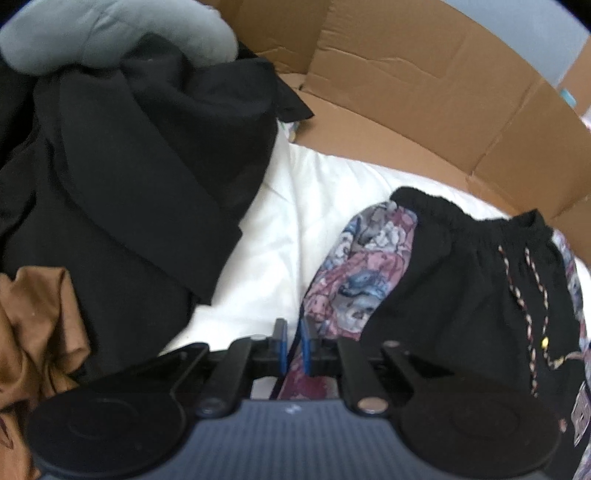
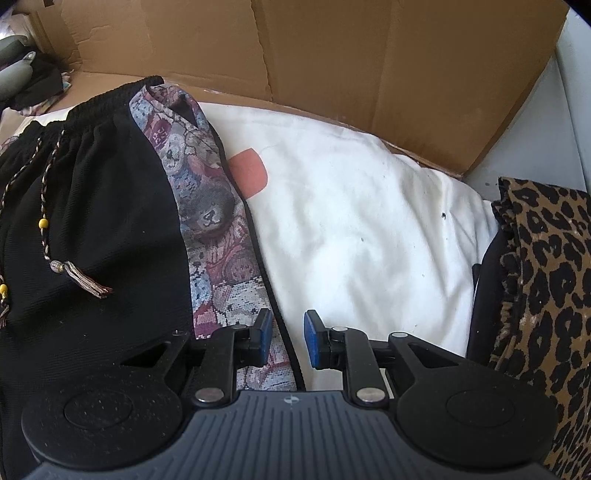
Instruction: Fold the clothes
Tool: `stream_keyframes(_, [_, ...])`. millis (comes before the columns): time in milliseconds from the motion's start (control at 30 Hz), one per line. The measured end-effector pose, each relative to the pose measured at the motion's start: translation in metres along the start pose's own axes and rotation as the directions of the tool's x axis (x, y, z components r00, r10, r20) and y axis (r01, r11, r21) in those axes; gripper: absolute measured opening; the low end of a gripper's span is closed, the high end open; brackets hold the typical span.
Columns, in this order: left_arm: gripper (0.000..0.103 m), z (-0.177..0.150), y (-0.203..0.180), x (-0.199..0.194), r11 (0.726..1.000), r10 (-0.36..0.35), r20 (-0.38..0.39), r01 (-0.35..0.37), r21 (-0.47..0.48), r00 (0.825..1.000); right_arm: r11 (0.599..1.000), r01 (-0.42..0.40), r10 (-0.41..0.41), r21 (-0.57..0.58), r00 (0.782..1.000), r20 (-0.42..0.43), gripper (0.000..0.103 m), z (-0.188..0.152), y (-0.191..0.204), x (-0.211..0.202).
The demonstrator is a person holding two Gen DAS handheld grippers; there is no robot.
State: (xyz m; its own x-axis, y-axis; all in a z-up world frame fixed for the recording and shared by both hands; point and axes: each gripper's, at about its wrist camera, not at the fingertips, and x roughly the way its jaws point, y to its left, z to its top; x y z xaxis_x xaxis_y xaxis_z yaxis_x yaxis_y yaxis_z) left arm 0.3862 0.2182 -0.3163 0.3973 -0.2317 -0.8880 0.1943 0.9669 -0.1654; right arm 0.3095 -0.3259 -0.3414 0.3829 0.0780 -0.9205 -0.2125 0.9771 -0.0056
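Left wrist view, left gripper [image 1: 294, 345] pinching shorts [image 1: 454, 280] side edge, right gripper [image 2: 287, 338] parted astride opposite edge.

One pair of black shorts [image 1: 461, 280] with patterned side panels lies at the right of the left wrist view and at the left of the right wrist view. It has two braided cords [image 2: 44, 192]. Two yellow beads [image 2: 43, 223] show on them, and one tassel [image 2: 86, 282]. At the left of the left wrist view is a pile with one black garment [image 1: 129, 177], one brown garment [image 1: 33, 325] and one grey garment [image 1: 110, 29]. One leopard-print garment [image 2: 546, 295] sits at the right edge of the right wrist view. There is one white sheet [image 2: 362, 229], one cardboard box [image 2: 332, 55] and one orange patch [image 2: 248, 172]. Two grippers [image 1: 293, 345] [image 2: 287, 338] are in view.
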Motion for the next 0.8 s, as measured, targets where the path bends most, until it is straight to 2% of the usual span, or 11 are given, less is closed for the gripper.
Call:
stream_keyframes(167, [0.008, -0.002, -0.002, 0.000, 1.000, -0.006, -0.002, 0.006, 0.004, 1.000, 1.000, 0.001, -0.001, -0.004, 1.000, -0.005, 0.026, -0.001, 0.000, 0.000])
stream_keyframes(267, [0.013, -0.003, -0.003, 0.001, 1.000, -0.010, -0.004, 0.010, 0.007, 1.000, 1.000, 0.000, 0.000, -0.005, 1.000, -0.008, 0.026, -0.002, 0.000, 0.001])
stream_keyframes(400, [0.013, -0.004, -0.005, -0.001, 1.000, -0.011, 0.001, 0.011, 0.013, 1.000, 1.000, 0.000, 0.000, -0.011, 1.000, -0.009, 0.026, -0.005, 0.000, 0.002])
stream_keyframes(567, [0.014, -0.001, -0.001, -0.011, 0.999, -0.050, 0.023, 0.051, -0.013, 0.998, 1.000, 0.000, 0.000, -0.010, 1.000, -0.009, 0.028, -0.007, 0.000, 0.003])
stream_keyframes(700, [0.014, -0.003, -0.006, -0.002, 0.999, -0.028, 0.000, 0.028, 0.025, 1.000, 1.000, 0.000, 0.000, -0.010, 1.000, -0.009, 0.029, -0.007, 0.000, 0.006])
stream_keyframes(800, [0.018, -0.004, -0.006, 0.005, 0.999, -0.014, -0.003, 0.014, 0.030, 1.000, 1.000, -0.002, 0.002, -0.011, 1.000, -0.008, 0.029, -0.008, 0.001, 0.006])
